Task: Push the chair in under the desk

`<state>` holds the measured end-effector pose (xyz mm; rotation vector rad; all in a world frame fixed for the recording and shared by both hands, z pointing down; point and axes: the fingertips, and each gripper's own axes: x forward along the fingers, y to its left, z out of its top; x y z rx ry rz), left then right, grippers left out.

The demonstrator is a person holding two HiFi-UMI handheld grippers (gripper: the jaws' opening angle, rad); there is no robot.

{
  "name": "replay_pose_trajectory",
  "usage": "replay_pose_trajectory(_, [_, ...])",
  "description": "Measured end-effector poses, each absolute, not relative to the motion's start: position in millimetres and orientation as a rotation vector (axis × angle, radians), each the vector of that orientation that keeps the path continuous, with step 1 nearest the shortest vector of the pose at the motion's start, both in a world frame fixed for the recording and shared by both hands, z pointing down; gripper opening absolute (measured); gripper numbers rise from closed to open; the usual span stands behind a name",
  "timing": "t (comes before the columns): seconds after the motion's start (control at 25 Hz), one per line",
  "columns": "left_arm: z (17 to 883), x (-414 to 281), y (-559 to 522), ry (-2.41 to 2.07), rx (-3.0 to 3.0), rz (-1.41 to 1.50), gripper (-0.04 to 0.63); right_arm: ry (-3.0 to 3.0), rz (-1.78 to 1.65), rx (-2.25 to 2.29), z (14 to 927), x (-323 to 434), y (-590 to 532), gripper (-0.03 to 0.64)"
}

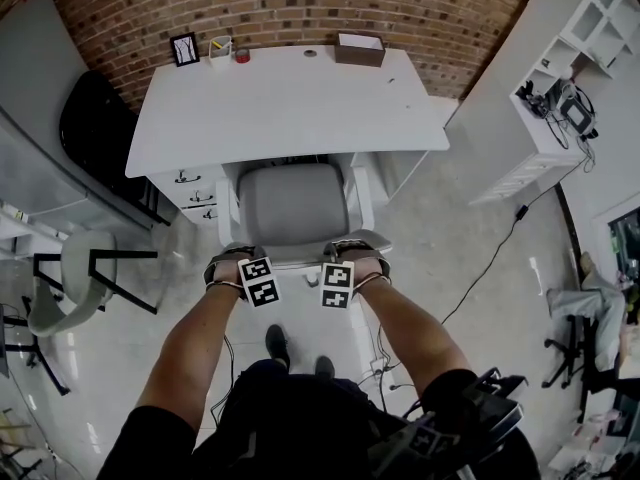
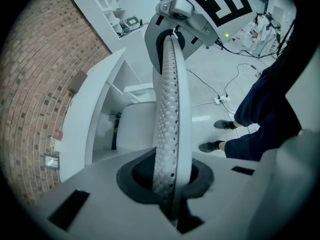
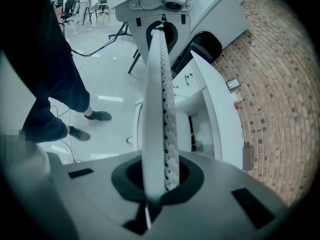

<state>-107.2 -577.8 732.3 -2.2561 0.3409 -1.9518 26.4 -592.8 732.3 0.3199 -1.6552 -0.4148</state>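
1. The left gripper (image 1: 237,256) is closed narrow on the top edge of the chair (image 1: 290,206) back. The perforated back is pinched between its jaws.
2. The right gripper (image 1: 352,250) is closed tighter still on the same edge, gripping the back a little to the right of the left gripper.
3. Seen from above, the chair seat lies straight ahead of both grippers and between them. Its far edge reaches the front edge of the desk (image 1: 285,98), and a white armrest stands on each side.
4. The desk top spreads out beyond the chair, ahead of both grippers. Its drawers (image 1: 190,193) sit ahead and to the left of the left gripper.
5. At the desk's far edge, by the brick wall (image 1: 300,8), a frame (image 1: 184,49) and a cup (image 1: 220,51) stand ahead-left of the left gripper. A box (image 1: 359,48) sits straight ahead of the right gripper.
6. A grey seat (image 1: 75,268) on a black frame stands well to the left of the left gripper.
7. A white shelf (image 1: 540,138) stands well to the right of the right gripper, with a cable (image 1: 487,268) on the floor between them.
8. The person's shoes (image 1: 277,343) are on the floor behind the grippers.
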Motion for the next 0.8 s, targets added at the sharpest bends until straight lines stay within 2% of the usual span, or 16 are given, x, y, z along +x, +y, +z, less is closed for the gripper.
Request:
replay_pose_trajectory(0.2, [733,-107,-579,0.358,-2.279,-1.955,0.062,-1.659,-0.369,0.328,734,27,-592,0.019])
replay_pose_trajectory(0.28, [730,-105,-579,0.394,-2.312,-1.924,0.088,-1.686,-0.331,0.355,732,27,-592,0.057])
replay_pose_trajectory(0.4, [717,-99,-575,0.445,-2.423,-1.822,0.174,-1.777,-0.262,0.411,720,24,-588,0.141])
replay_pose_trajectory(0.52, [699,-100,-570,0.499,-2.487,-1.723,0.190,-1.855,-0.222,0.467,702,21,-582,0.197])
replay_pose_trajectory(0.64, [680,-101,-564,0.611,-2.575,-1.615,0.190,-1.925,-0.208,0.528,682,21,-574,0.206])
replay_pose_trajectory(0.8, [646,-100,-560,0.880,-2.753,-1.437,0.178,-2.009,-0.135,0.633,656,28,-564,0.165])
